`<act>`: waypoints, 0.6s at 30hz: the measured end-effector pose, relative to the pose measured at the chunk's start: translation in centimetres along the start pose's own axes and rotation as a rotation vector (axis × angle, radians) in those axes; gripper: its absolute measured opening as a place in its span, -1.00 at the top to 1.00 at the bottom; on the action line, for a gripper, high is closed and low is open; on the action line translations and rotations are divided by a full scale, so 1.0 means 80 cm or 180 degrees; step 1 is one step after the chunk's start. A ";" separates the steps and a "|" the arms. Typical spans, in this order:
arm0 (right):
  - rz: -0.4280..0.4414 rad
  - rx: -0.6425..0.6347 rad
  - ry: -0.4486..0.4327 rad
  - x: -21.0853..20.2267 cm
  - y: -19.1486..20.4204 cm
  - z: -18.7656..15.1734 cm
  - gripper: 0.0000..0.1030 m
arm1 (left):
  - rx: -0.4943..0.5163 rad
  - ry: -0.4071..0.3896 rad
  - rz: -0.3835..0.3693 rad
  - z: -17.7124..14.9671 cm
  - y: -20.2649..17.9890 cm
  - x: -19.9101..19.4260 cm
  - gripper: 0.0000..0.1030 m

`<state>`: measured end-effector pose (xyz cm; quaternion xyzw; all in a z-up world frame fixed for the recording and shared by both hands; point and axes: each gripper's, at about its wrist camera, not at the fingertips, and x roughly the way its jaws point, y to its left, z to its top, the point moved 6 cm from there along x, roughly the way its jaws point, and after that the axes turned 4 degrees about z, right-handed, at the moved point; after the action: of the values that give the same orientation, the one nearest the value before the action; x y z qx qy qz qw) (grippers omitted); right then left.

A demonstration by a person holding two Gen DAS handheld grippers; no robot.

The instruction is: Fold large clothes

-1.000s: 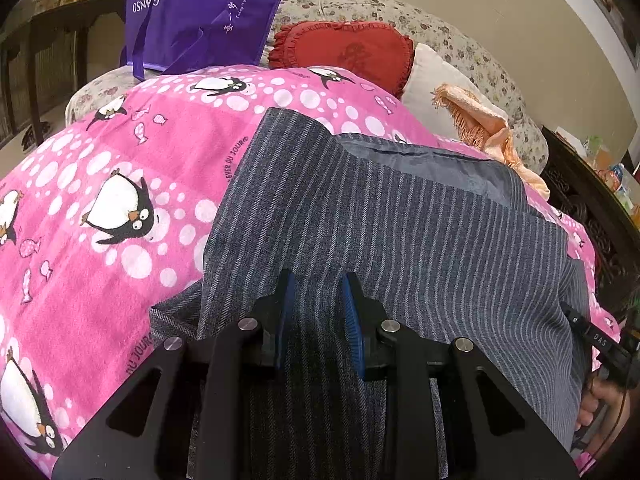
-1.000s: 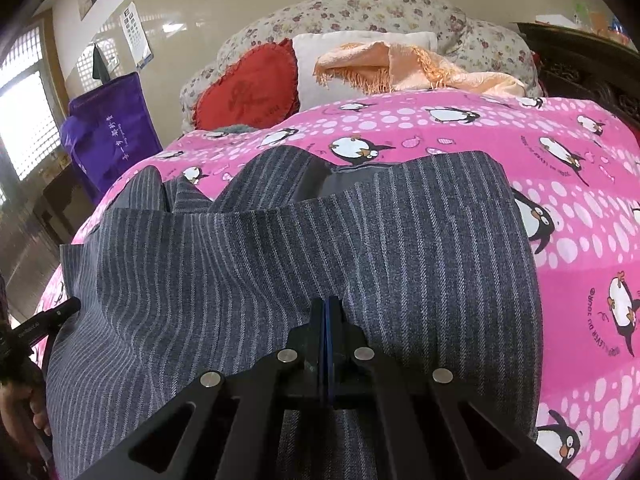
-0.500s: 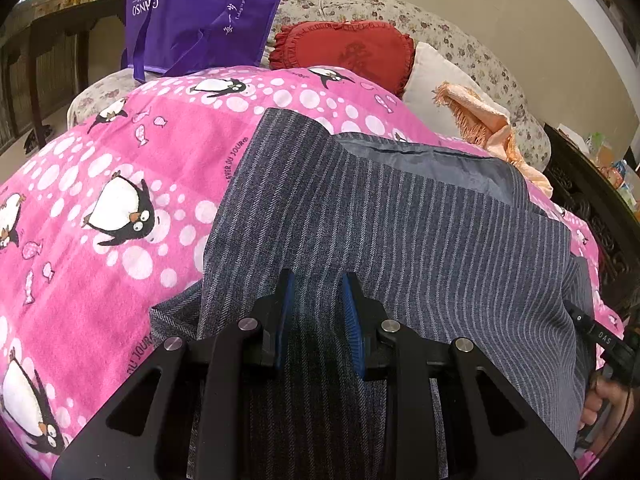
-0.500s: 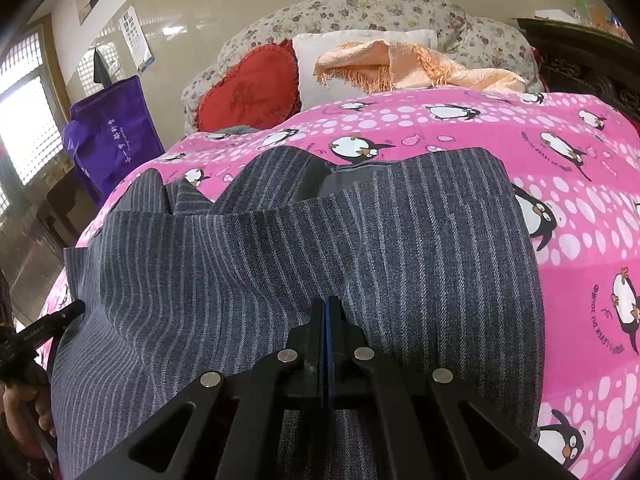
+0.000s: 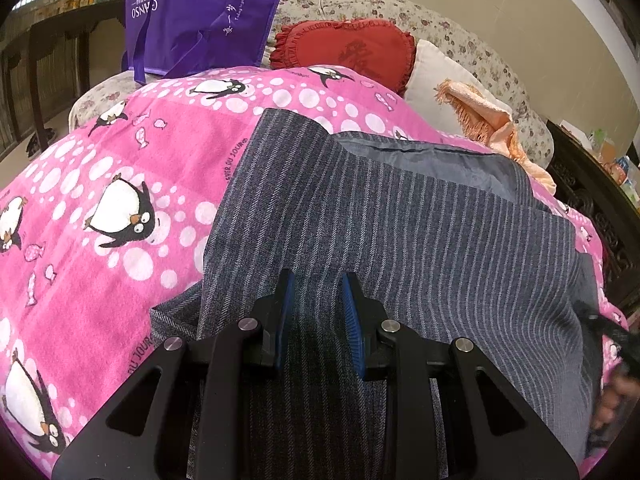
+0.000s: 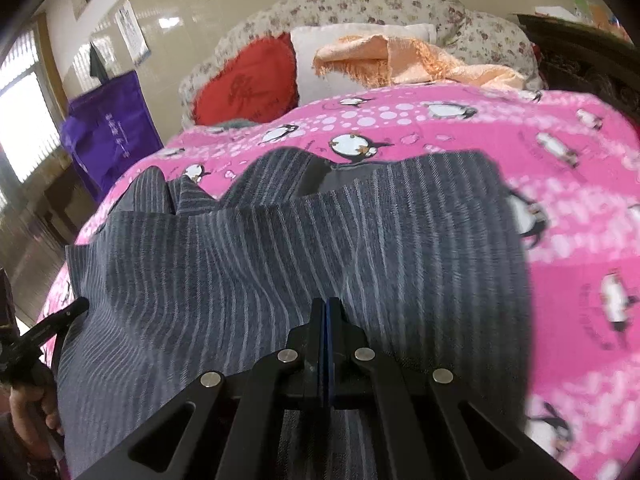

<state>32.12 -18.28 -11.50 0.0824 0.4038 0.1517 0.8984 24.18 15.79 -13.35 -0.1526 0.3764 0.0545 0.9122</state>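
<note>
A large grey pinstriped garment (image 5: pixel 400 232) lies on a pink penguin blanket (image 5: pixel 100 168), with its smooth grey lining (image 5: pixel 420 156) showing at the far edge. My left gripper (image 5: pixel 316 284) is open, its blue pads either side of the near cloth. My right gripper (image 6: pixel 327 304) is shut on the garment's near edge (image 6: pixel 320 240) and lifts it, so the cloth ripples. The blanket (image 6: pixel 560 152) also shows in the right wrist view. The other gripper shows at each view's edge.
A red heart cushion (image 5: pixel 352 52), a white pillow (image 5: pixel 436 80) and an orange fringed cloth (image 5: pixel 480 116) lie at the head of a floral sofa (image 5: pixel 460 40). A purple bag (image 5: pixel 200 12) stands at the far left. Dark carved wood (image 5: pixel 592 200) borders the right.
My right gripper has pulled the near edge up and back, so the garment looks shorter and more rippled. The left gripper has barely moved and stays open.
</note>
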 end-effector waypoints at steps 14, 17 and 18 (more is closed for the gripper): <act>0.0120 -0.0157 -0.0096 -0.210 0.019 -0.141 0.78 | 0.0323 0.0098 -0.0175 -0.028 0.006 -0.133 0.25; 0.0137 -0.0081 -0.0118 -0.222 0.018 -0.175 0.77 | 0.0539 -0.0022 -0.0365 -0.066 0.008 -0.194 -0.14; 0.0158 -0.0042 -0.0136 -0.227 0.019 -0.188 0.77 | 0.0600 -0.0024 -0.0435 -0.080 0.008 -0.211 -0.14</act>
<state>9.11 -22.63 -8.31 0.0897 0.3813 0.1749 0.9033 7.81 14.61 -5.90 -0.0912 0.3652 -0.0429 0.9255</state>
